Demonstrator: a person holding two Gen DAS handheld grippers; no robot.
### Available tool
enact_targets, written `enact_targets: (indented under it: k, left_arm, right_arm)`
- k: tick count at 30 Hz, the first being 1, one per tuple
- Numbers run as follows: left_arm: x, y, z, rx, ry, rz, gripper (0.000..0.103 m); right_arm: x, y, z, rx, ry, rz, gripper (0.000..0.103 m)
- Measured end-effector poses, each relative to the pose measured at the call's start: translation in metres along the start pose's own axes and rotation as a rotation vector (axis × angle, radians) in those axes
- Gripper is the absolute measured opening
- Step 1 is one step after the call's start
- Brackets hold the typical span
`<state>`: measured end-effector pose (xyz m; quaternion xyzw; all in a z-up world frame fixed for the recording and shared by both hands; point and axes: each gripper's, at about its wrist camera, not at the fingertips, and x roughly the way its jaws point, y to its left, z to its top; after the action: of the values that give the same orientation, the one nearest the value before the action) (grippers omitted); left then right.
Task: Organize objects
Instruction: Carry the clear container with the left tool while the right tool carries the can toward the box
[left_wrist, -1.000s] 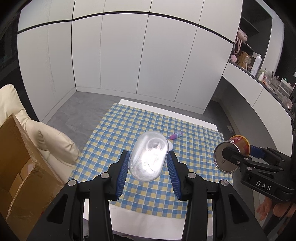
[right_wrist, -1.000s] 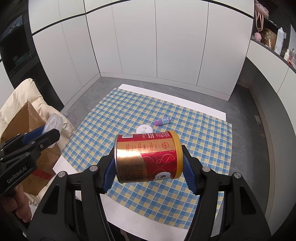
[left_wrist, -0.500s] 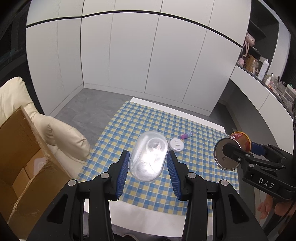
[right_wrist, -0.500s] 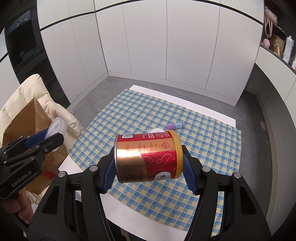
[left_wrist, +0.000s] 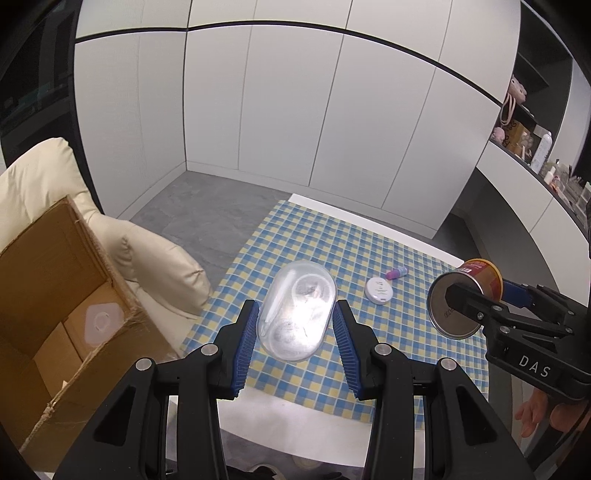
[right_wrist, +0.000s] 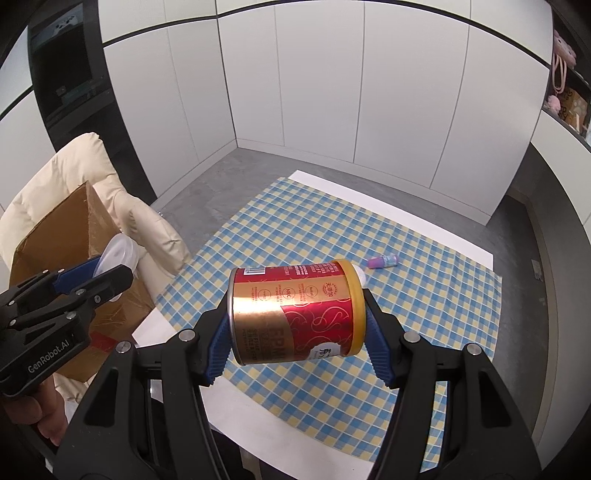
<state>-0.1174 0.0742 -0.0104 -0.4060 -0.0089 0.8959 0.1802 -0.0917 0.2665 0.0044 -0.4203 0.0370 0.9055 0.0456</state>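
The left gripper (left_wrist: 297, 325) is squeezed tight on a clear oval box (left_wrist: 297, 312), up in the air over the checked cloth (left_wrist: 332, 236) & near the cardboard box (left_wrist: 55, 295). The right gripper (right_wrist: 297, 325) is squeezed on a red & gold can (right_wrist: 295, 310) lying sideways, also up in the air. 2 small things lie on the cloth: a round white case (left_wrist: 378, 290) & a tiny purple bottle (left_wrist: 396, 273) just beside it.

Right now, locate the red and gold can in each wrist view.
Left wrist view: the red and gold can is at right, bottom end toward the camera, held in the right gripper.
Right wrist view: centre, on its side between the fingers.
Shared landmark: the small purple bottle on the checked cloth.
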Motion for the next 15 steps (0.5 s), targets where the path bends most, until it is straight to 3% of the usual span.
enact_targets:
  k: [15]
  left_arm:
    - [-0.012,0.029,-0.001,-0.039,-0.008,0.037,0.041]
  right_arm:
    - [0.009,0.034,0.006,-0.047,0.004,0.034,0.064]
